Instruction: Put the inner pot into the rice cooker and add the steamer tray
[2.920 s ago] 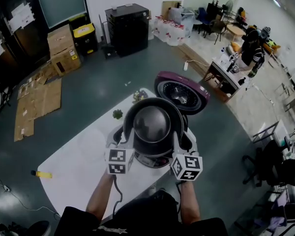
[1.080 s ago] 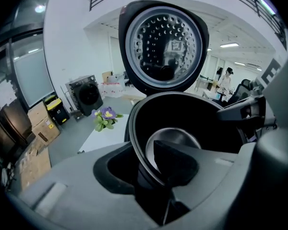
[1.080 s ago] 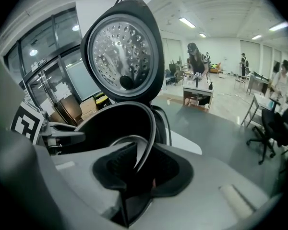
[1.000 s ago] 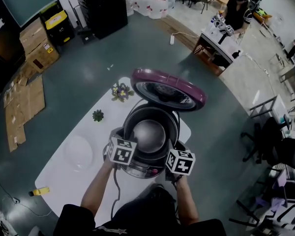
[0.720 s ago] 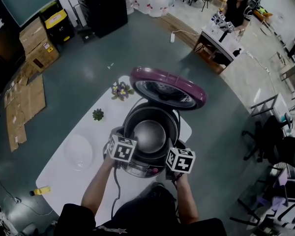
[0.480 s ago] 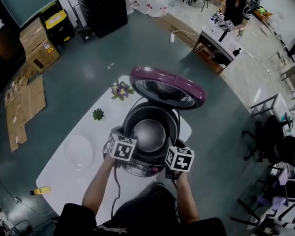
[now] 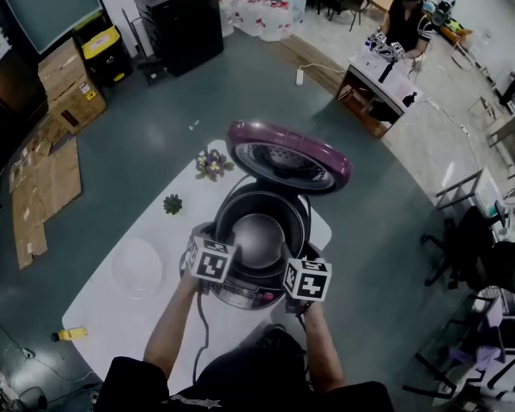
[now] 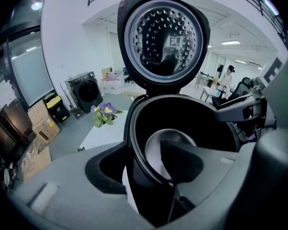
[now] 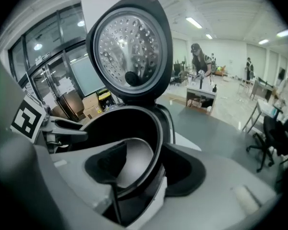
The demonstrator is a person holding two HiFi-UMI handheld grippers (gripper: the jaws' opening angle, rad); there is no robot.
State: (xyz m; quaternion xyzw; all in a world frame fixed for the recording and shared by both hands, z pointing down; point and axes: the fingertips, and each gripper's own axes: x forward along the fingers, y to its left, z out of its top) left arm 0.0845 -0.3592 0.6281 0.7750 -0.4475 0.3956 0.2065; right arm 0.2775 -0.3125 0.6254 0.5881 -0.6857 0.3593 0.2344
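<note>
evidently the pot [image 7: 257, 239] is seated in the cooker [image 7: 240, 297], lid [image 7: 287, 154] raised, so left claw [image 8: 144, 169] and right claw [image 9: 144, 169] have just been opening, let go, each astride its rim; clear tray [image 7: 137, 267] waits on table [image 7: 112, 316].

The round metal inner pot [image 7: 259, 239] sits in the purple-lidded rice cooker [image 7: 240, 295] on the white table [image 7: 120, 320]; the clear round steamer tray [image 7: 138, 267] lies to the cooker's left.
</note>
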